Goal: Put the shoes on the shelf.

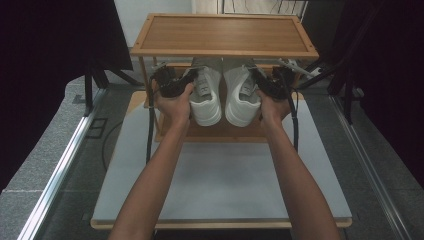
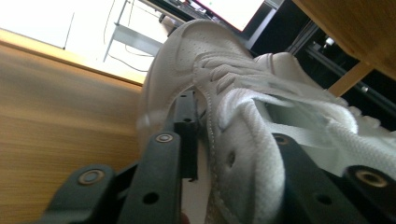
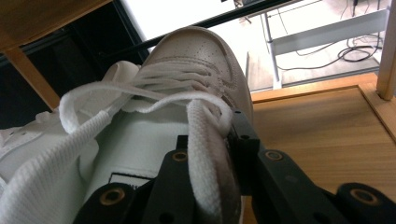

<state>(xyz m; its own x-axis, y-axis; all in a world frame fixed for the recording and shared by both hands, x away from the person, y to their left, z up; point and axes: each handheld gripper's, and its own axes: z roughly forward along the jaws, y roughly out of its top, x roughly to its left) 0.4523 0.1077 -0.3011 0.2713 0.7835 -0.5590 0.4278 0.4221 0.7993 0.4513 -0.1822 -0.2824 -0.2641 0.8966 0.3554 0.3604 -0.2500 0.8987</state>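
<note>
Table [image 1: 220, 200]: one pale board is seen nearest, with two forearms reaching across it.
Hands: two are counted, the left hand [image 1: 175, 104] and the right hand [image 1: 272, 107], each wrapped around a gripper.
Left gripper [image 1: 172, 82]: its jaws are clenched on the collar of the left shoe [image 1: 206, 97], one jaw inside, one outside.
Right gripper [image 1: 270, 82]: its jaws are clamped on the collar of the right shoe [image 1: 240, 97].
Shoes: two white laced sneakers are held side by side, just above or on the lower shelf [image 1: 220, 132].
Rack: one wooden top shelf [image 1: 223, 34] overhangs the shoes' toes and blocks them from above.
Beyond: cables and a metal frame [image 3: 317, 32] are seen on the floor.
</note>
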